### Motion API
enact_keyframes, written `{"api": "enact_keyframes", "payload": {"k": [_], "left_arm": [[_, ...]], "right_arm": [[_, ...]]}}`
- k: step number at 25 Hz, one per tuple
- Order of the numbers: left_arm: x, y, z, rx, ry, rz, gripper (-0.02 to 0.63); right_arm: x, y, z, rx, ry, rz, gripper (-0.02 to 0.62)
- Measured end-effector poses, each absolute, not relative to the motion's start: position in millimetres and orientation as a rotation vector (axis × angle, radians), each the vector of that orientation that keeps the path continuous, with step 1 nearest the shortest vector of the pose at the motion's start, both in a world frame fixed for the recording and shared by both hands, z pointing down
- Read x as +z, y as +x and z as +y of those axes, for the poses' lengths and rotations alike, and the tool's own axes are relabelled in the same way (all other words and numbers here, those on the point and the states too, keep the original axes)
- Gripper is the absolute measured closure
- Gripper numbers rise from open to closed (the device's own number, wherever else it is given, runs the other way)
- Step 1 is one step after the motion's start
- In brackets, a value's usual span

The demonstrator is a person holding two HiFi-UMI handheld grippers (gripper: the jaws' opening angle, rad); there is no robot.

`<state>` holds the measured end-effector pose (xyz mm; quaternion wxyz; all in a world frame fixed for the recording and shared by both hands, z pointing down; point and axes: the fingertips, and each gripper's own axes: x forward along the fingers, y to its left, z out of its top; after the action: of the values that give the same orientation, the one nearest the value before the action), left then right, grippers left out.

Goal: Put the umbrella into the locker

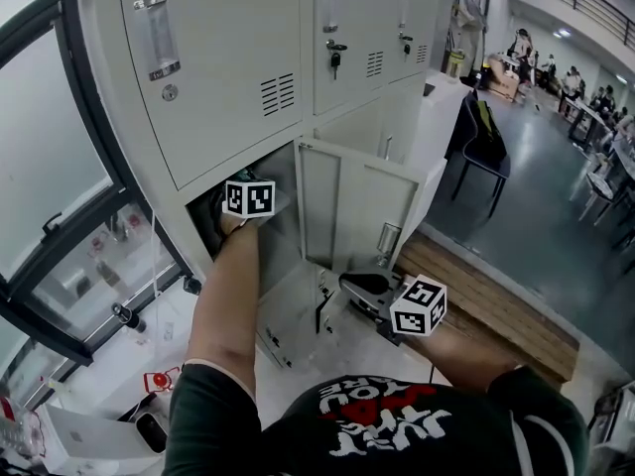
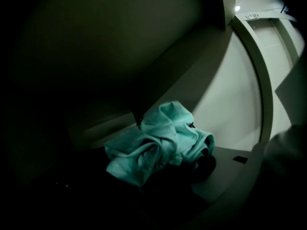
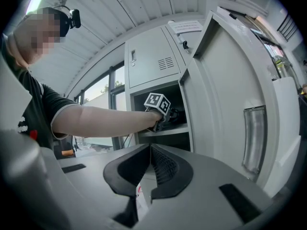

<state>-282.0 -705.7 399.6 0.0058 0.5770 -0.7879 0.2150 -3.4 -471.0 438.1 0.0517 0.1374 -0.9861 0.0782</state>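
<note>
A crumpled mint-green folding umbrella (image 2: 160, 143) lies on the floor of the dark open locker compartment (image 1: 288, 181), its dark end toward the right. My left gripper reaches into that compartment; only its marker cube (image 1: 249, 198) shows at the opening, and the left gripper (image 3: 163, 116) appears past the open door in the right gripper view. Its jaws are lost in the dark, just before the umbrella. My right gripper (image 1: 349, 284) hangs low outside, by the open door (image 1: 357, 206), with its jaws (image 3: 150, 150) shut on nothing.
Closed lockers (image 1: 218, 58) with keys fill the wall above. The door (image 3: 230, 95) swings out to the right of the opening. A wooden bench (image 1: 496, 310) and a dark chair (image 1: 486, 147) stand to the right, a window (image 1: 60, 196) to the left.
</note>
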Motion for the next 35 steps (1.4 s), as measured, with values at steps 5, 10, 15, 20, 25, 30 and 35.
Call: {"api": "enact_keyframes", "payload": {"k": [5,10,15,20,25,30,35], "left_arm": [[405,-276,-715,0.685,1.824,-2.438,0.344],[410,-269,-722,0.69,1.847,-2.402,0.316],[413,-258,-728,0.618,1.895,-2.313,0.28],[424,-244,-729,0.563,1.94,-2.18,0.234],[434,-237,-731,0.545,1.973,-2.087,0.206],[438,-238,-734,0.604,1.973,-2.056,0.192],[445,-234,-736,0.699,1.98,-2.022,0.171]], "right_arm": [[440,2,-475,0.245,0.433,-2.997,0.56],[441,7,-478,0.254,0.445,-2.994,0.56],[441,8,-480,0.256,0.439,-2.995,0.56],[441,8,-480,0.263,0.434,-2.999,0.56],[442,7,-478,0.269,0.422,-3.001,0.56],[442,9,-477,0.278,0.414,-3.001,0.56],[443,15,-476,0.286,0.42,-2.995,0.56]]}}
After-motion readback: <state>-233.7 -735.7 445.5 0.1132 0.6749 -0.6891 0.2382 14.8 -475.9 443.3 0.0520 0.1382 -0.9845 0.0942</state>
